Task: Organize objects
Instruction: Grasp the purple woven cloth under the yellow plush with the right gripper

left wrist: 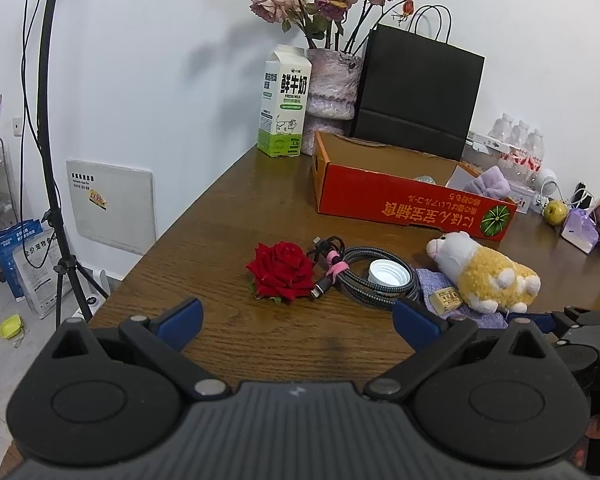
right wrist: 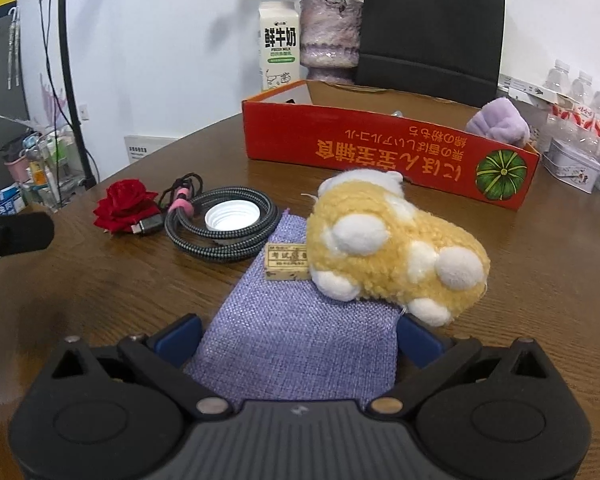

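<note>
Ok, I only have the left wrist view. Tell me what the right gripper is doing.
Observer: The right gripper is open, and the near end of the purple pouch lies between its fingers.
Operator: Say what sits on that pouch.
Observer: The plush rests over its far right part, and a small tan block lies on the pouch against the plush.
</note>
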A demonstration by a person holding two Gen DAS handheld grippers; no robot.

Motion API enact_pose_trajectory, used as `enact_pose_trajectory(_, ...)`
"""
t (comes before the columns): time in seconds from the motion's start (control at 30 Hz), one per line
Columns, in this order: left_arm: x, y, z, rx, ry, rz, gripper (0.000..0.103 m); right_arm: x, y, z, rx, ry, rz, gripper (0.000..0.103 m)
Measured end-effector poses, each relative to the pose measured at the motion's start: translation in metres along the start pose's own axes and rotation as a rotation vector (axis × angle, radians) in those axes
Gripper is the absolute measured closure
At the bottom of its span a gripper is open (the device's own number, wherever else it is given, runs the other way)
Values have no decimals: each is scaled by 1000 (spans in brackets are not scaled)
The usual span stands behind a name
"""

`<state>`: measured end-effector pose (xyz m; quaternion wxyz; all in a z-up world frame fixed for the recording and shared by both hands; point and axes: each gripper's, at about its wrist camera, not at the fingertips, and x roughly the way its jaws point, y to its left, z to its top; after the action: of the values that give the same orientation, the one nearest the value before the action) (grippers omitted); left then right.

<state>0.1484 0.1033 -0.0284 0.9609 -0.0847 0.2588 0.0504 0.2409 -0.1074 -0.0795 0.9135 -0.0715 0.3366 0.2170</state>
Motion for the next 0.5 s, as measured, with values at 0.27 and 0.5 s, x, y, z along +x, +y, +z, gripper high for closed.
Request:
enact_pose_trajectory(0.27,-10,-7,1,16,-17,-15,0,-11,-11,-5,-29,-41,34,36)
enact_pose_trajectory(0.5,-16,-18,2,25,-28,-45,0,-20,-18,-8,-37,-62,31,77)
